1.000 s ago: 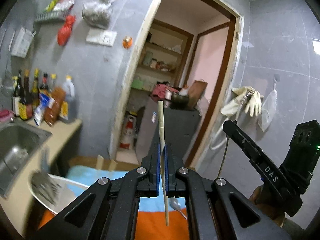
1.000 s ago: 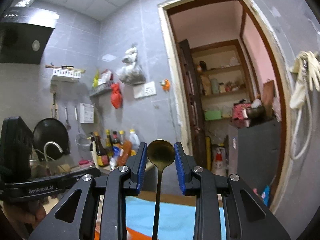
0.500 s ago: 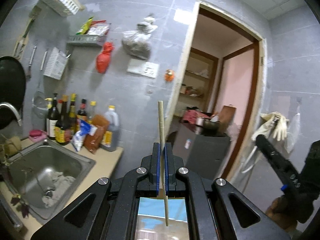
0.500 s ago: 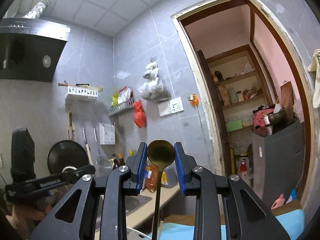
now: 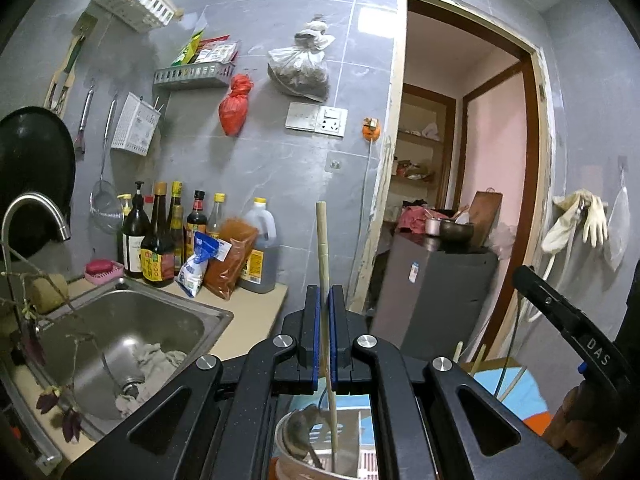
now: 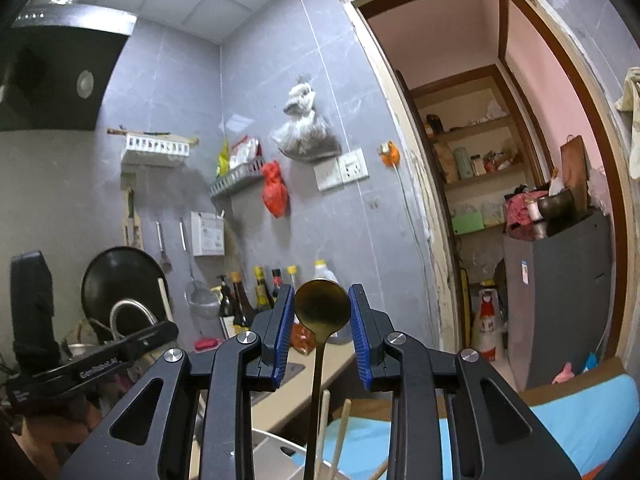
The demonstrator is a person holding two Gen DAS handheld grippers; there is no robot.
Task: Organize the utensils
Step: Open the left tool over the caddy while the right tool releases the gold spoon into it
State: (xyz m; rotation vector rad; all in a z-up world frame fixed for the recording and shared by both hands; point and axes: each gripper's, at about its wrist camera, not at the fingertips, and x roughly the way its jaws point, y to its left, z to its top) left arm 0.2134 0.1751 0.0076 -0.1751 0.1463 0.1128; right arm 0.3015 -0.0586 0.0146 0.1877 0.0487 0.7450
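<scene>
Fingers of the right gripper (image 6: 322, 320) carry a brass spoon (image 6: 321, 309) upright between them while the left gripper (image 5: 327, 320) pinches an upright chopstick (image 5: 325, 272), its tip over a metal pot (image 5: 316, 452) below, so lowering and releasing comes next.

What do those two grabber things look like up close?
Both the left gripper and the right gripper are black frames with triangle cut-outs, silver round bolts and ridged blue pads on the fingers. One handle reads GenRobot.AI, the other DAS, in white letters.
</scene>
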